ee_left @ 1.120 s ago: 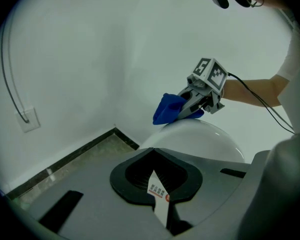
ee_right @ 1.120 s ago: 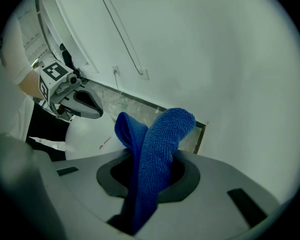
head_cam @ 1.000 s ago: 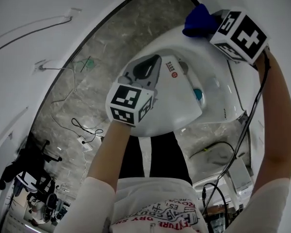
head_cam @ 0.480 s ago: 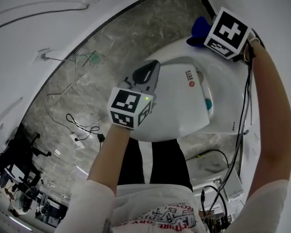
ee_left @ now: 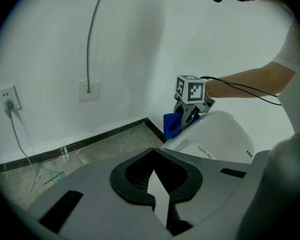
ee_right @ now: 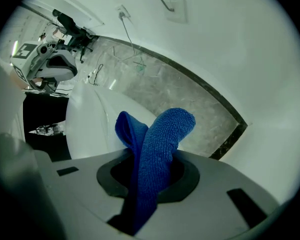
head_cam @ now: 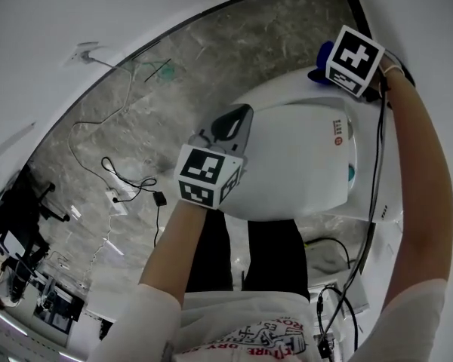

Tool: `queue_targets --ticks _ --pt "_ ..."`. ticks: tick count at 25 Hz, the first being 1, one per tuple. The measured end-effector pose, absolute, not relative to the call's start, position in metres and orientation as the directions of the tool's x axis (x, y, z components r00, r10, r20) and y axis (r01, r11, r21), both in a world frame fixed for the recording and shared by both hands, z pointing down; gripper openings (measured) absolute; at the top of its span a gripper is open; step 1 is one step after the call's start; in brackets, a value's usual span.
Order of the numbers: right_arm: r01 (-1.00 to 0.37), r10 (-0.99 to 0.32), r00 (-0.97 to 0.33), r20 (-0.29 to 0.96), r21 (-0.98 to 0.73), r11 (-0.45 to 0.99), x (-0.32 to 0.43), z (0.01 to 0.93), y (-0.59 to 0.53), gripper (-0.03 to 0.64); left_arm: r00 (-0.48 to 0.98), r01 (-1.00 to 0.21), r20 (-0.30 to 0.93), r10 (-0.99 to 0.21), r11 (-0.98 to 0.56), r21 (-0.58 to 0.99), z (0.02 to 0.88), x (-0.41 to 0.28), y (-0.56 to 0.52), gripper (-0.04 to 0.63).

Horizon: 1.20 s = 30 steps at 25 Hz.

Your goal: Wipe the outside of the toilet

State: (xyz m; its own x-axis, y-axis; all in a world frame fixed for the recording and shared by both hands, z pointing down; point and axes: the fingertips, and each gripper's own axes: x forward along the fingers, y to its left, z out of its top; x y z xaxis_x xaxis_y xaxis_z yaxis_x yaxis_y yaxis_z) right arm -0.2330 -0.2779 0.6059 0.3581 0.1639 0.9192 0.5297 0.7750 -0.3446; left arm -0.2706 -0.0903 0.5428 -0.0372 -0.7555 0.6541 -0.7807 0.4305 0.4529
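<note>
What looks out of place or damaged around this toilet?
The toilet looks intact, lid down. The only untidy thing is a loose black cable and a white plug sprawled on the stone floor beside it.

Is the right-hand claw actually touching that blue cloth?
Touching. The right gripper view shows the right gripper clamped on the blue cloth, which sticks out between its jaws.

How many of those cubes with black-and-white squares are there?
2. One cube rides on the left gripper by the toilet lid; the other rides on the right gripper holding the blue cloth. None seems hidden.
</note>
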Motion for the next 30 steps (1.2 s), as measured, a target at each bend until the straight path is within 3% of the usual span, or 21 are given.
queue_targets --ticks 23,30 --pt "0.552 0.162 0.446 0.88 -0.413 0.725 -0.258 0.687 -0.125 0.072 -0.071 -0.711 0.669 -0.74 0.508 0.486 0.595 -0.278 0.058 0.008" --pt "0.572 0.258 0.465 0.847 -0.51 0.642 -0.26 0.691 -0.056 0.072 -0.162 -0.587 0.659 -0.734 0.609 0.533 0.605 -0.266 0.109 0.008"
